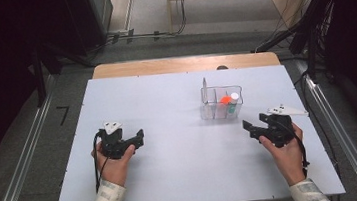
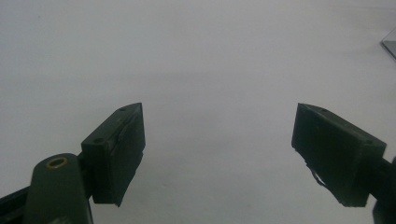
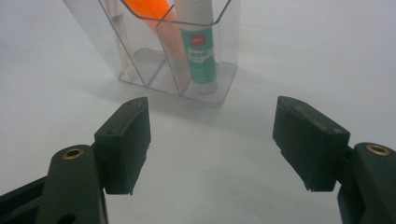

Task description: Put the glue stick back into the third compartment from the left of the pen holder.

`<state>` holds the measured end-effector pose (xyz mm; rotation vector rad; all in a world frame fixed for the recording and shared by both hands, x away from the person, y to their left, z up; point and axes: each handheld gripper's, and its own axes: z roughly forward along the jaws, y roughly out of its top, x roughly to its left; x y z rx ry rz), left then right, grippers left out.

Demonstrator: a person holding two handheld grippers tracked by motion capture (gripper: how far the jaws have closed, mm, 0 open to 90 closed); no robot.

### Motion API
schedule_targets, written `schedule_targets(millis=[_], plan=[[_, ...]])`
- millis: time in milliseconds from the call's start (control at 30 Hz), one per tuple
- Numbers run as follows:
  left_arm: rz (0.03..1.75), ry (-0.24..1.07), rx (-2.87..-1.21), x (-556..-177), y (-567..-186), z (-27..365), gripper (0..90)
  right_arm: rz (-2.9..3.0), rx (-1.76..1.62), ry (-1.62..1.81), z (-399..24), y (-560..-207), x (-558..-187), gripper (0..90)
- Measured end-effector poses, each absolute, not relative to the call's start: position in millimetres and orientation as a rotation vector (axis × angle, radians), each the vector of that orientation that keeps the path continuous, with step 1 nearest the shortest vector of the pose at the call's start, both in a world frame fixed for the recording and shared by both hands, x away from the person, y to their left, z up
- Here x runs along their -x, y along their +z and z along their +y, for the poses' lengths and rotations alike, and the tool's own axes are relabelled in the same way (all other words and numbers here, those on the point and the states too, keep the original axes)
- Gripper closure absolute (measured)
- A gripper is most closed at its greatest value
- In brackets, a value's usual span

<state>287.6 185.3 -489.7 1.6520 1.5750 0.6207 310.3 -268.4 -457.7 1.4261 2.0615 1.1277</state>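
White desk (image 1: 174,171), dark room around it. From the high view, the clear organizer (image 1: 221,102) stands toward the far right corner, just ahead of the right claw (image 1: 247,125); the left claw (image 1: 140,134) sits well apart, jaws open. The left gripper view offers bare desk between spread jaws. In the right gripper view, jaws wide and empty, the upright glue stick (image 3: 198,46) lies dead ahead, beside an orange marker (image 3: 149,11).

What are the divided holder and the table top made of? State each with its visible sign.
Holder: clear, glossy hard plastic, probably acrylic; the glue stick and orange marker show through its walls. Table top: smooth, matte, pale sheet, likely laminate or coated board; soft shadows, no glare, wood at the far edge.
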Motion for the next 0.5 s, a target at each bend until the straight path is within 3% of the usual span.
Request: schedule_targets(millis=[500], plan=[[1.568, 0.617, -1.655, -284.2, -487.9, 183.9, 17.5, 2.041, -1.454, 1.097, -285.3, -461.9, -297.0, 26.2]])
